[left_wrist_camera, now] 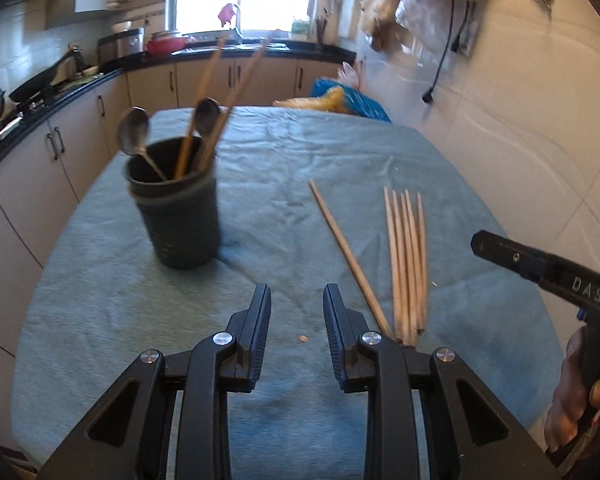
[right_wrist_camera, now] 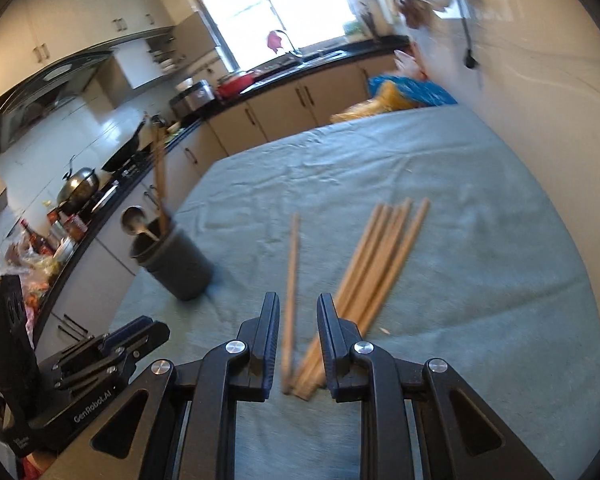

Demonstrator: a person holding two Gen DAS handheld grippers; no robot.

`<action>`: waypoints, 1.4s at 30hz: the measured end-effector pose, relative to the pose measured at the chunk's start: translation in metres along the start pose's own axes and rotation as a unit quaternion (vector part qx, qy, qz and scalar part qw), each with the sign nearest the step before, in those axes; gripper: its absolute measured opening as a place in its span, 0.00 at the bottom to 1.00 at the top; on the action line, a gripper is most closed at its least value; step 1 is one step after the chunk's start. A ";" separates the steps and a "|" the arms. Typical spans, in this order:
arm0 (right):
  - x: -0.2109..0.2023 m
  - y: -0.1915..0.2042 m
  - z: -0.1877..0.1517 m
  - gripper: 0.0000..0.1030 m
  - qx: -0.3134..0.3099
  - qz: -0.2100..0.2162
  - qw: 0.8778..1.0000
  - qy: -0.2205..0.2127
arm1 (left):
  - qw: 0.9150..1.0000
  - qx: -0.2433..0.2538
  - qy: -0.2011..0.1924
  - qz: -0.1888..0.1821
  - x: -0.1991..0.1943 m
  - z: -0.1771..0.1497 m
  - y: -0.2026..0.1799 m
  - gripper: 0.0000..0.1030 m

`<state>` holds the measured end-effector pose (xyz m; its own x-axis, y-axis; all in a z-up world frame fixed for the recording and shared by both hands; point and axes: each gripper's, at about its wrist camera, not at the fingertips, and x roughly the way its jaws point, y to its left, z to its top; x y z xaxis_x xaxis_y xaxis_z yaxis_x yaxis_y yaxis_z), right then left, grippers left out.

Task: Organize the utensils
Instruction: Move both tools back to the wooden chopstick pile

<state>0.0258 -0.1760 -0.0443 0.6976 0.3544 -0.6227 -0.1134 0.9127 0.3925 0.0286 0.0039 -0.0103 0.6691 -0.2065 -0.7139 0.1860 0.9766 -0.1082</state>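
Note:
A dark utensil cup (left_wrist_camera: 180, 208) stands on the teal tablecloth (left_wrist_camera: 260, 160) at the left, holding two metal spoons (left_wrist_camera: 134, 132) and a few wooden chopsticks (left_wrist_camera: 208, 92). It also shows in the right wrist view (right_wrist_camera: 176, 264). A single chopstick (left_wrist_camera: 348, 256) and a bundle of several chopsticks (left_wrist_camera: 408, 264) lie flat to the right. My left gripper (left_wrist_camera: 296, 304) is open and empty above the cloth. My right gripper (right_wrist_camera: 298, 312) is open, its jaws on either side of the single chopstick (right_wrist_camera: 291, 280), with the bundle (right_wrist_camera: 376, 264) just to its right.
A blue and yellow bag (left_wrist_camera: 340, 100) lies at the table's far edge. A tiled wall (left_wrist_camera: 520, 120) runs along the right side. Kitchen counters with pans (right_wrist_camera: 80, 184) run along the left and back, beyond the table.

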 end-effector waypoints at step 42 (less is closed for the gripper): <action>0.154 -0.104 0.106 0.08 0.050 -0.163 0.970 0.173 | 0.996 0.030 0.088 0.017 0.069 0.037 -0.036 0.25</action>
<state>0.2203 -0.2374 -0.1091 0.4029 0.1134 -0.9082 0.1550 0.9695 0.1898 0.0945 -0.0477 -0.0304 0.5400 -0.1540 -0.8274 0.2107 0.9765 -0.0442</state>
